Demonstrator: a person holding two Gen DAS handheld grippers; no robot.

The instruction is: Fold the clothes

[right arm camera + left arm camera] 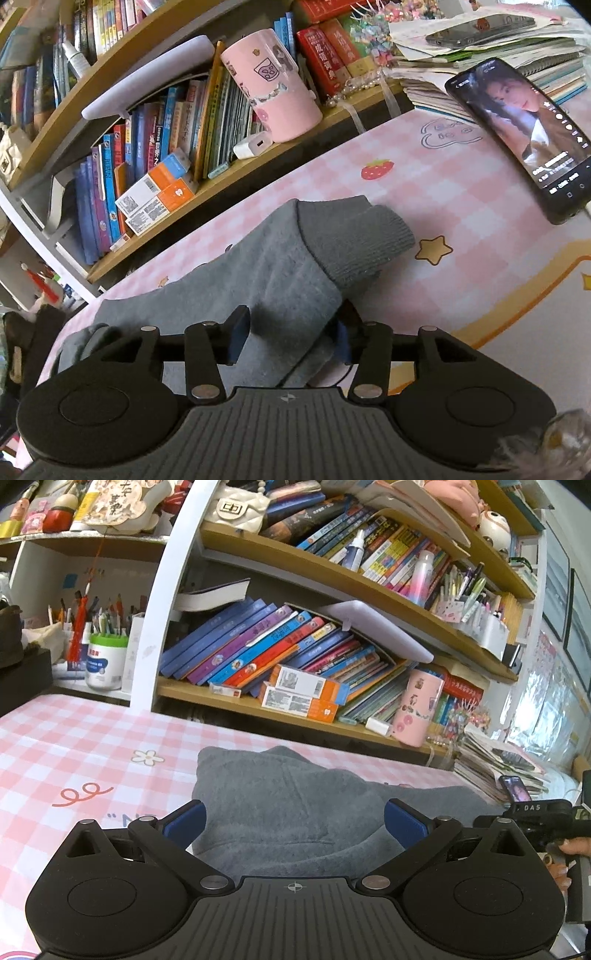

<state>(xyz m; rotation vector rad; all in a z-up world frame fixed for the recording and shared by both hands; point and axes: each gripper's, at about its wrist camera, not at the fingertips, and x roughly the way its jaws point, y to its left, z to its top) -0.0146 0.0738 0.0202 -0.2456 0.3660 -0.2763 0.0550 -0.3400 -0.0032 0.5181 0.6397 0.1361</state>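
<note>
A grey fleece garment point(295, 812) lies on the pink checked tablecloth point(74, 746). My left gripper point(294, 823) is open above it, blue pads wide apart, nothing between them. In the right wrist view the same garment point(266, 273) shows a ribbed cuff point(362, 236) pointing toward the far right. My right gripper point(290, 338) has its jaws partly closed around a bunched fold of the grey fabric. The right gripper body also shows in the left wrist view point(543, 823) at the right edge.
A bookshelf point(314, 657) full of books stands right behind the table. A pink cup point(273, 85) and a white charger point(253, 146) sit on its lowest shelf. A phone point(524, 136) leans on a stack of papers point(491, 51) at the right. A pen jar point(105, 661) stands at the left.
</note>
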